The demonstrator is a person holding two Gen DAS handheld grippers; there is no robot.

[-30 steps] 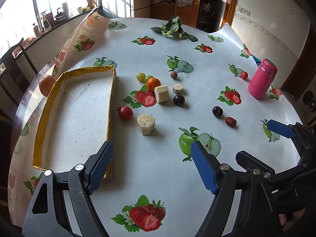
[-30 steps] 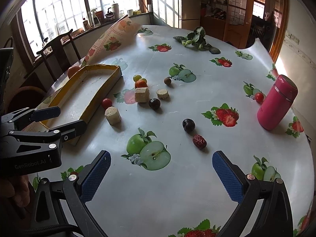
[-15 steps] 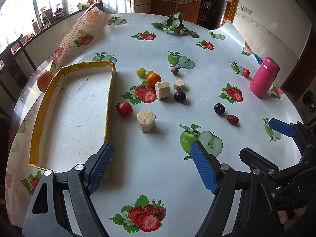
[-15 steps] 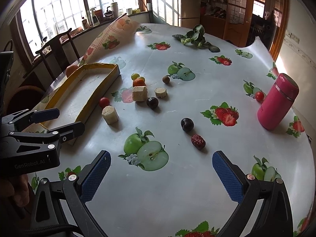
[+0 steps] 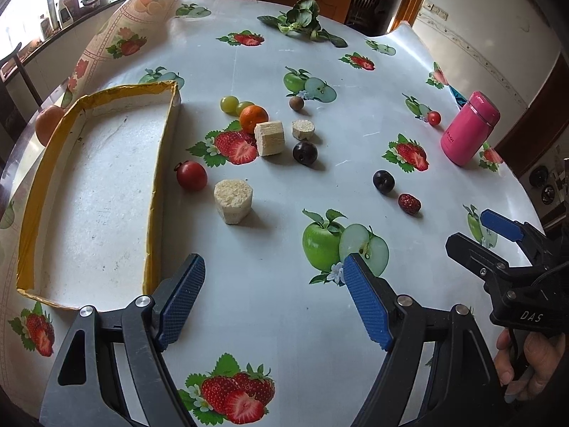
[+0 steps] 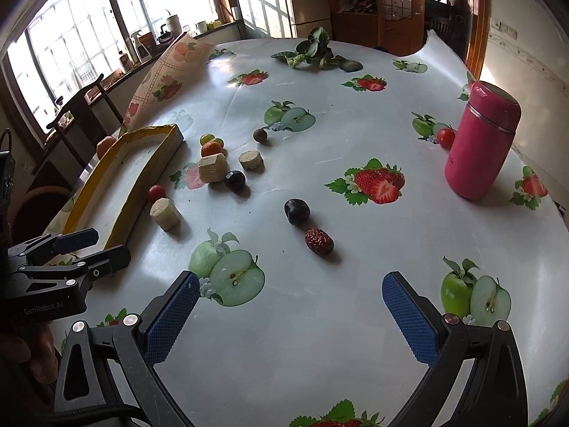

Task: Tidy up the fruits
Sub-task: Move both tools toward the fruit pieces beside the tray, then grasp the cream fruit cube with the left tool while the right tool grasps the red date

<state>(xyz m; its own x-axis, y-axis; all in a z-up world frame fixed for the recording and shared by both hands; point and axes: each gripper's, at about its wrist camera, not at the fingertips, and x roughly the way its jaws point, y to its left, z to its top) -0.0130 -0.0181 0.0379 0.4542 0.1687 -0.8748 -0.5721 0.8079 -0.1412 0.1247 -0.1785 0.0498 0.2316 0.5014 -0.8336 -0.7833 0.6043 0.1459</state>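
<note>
left claw (image 5: 274,299): being held wide open over the desk (image 5: 270,320) — nothing gripped
right claw (image 6: 290,315): being held wide open — empty
fruits: being left scattered beside the tray (image 5: 156,185), red tomato (image 5: 191,175) nearest it

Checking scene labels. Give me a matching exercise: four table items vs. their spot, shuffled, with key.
Items:
1. red tomato
2. red date
3. pink bottle
4. leafy greens

Places:
A. far edge of the table
B. beside the tray wall
C. right side, standing upright
D. just right of a dark plum

Pairs: 1-B, 2-D, 3-C, 4-A
</note>
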